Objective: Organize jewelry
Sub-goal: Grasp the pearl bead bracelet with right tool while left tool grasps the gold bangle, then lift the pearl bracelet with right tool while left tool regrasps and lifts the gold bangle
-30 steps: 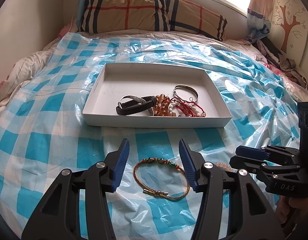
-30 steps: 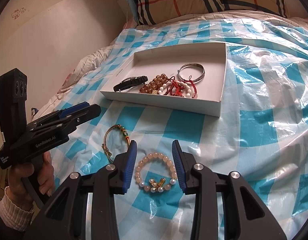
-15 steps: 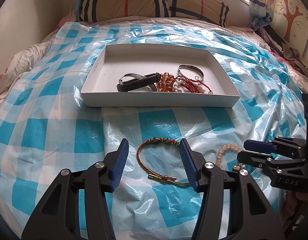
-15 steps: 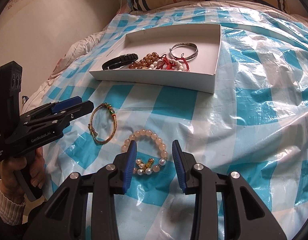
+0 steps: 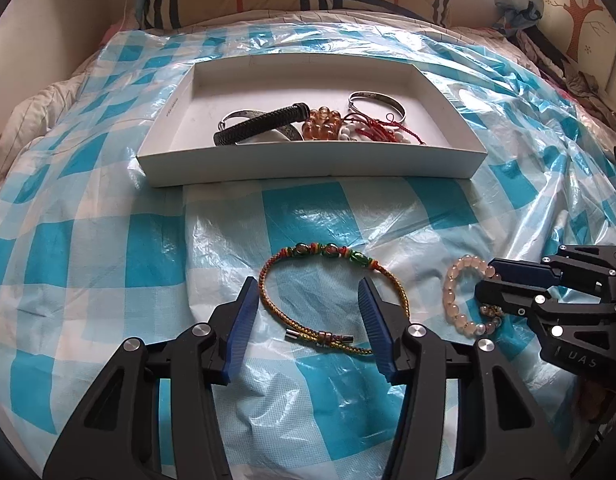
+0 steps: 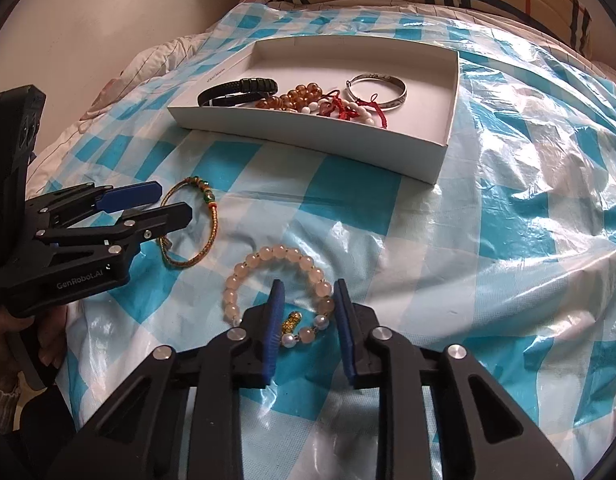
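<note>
Both your hand-held grippers have dropped closer to the bed since a second ago, and both sets of jaws have just been narrowing. Your left hand-held gripper straddles the near half of the woven cord bracelet: the right pad sits on or at the cord, the left pad is clear of it, so it's still released, not pinching. Your right hand-held gripper has closed in around the near-right arc of the pink bead bracelet, gold charm between the pads; gaps show on both sides, so no grip there either. "GenRobot.AI" is printed on the left unit's body in the right wrist view; the right unit's body shows "UAS" in the left wrist view. Both bracelets lie on the blue-checked plastic sheet, near the white tray. That tray holds a black band, amber beads, red-and-white strands and a silver bangle. Small print on the tray's left rim is unreadable.
</note>
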A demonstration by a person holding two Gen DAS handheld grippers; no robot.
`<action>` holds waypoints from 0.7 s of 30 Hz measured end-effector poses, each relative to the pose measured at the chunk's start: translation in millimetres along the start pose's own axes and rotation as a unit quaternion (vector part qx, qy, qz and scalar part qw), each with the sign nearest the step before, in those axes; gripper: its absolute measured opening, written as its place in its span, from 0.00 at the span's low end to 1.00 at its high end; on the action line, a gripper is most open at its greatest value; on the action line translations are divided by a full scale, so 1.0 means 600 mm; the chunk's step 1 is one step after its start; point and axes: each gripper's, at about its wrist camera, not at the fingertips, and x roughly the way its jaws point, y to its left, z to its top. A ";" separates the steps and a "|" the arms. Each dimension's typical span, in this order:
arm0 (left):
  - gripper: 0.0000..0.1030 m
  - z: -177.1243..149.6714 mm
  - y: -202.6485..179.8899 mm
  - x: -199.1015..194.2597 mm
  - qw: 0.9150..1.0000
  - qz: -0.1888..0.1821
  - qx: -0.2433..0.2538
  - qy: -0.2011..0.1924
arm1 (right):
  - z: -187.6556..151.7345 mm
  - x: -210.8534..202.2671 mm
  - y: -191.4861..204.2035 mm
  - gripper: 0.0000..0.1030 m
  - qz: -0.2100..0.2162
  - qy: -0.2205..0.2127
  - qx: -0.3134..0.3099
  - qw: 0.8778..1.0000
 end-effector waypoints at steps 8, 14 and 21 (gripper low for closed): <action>0.16 -0.007 -0.005 0.004 1.000 -0.010 0.007 0.010 | 0.000 -0.009 -0.002 0.09 0.012 -0.003 0.013 1.000; 0.19 -0.004 -0.005 0.012 1.000 -0.007 0.003 0.015 | -0.001 0.003 0.001 0.17 0.009 0.005 0.007 1.000; 0.04 -0.008 -0.014 0.008 1.000 -0.002 0.015 0.005 | -0.004 -0.011 -0.005 0.09 0.051 -0.014 0.031 0.998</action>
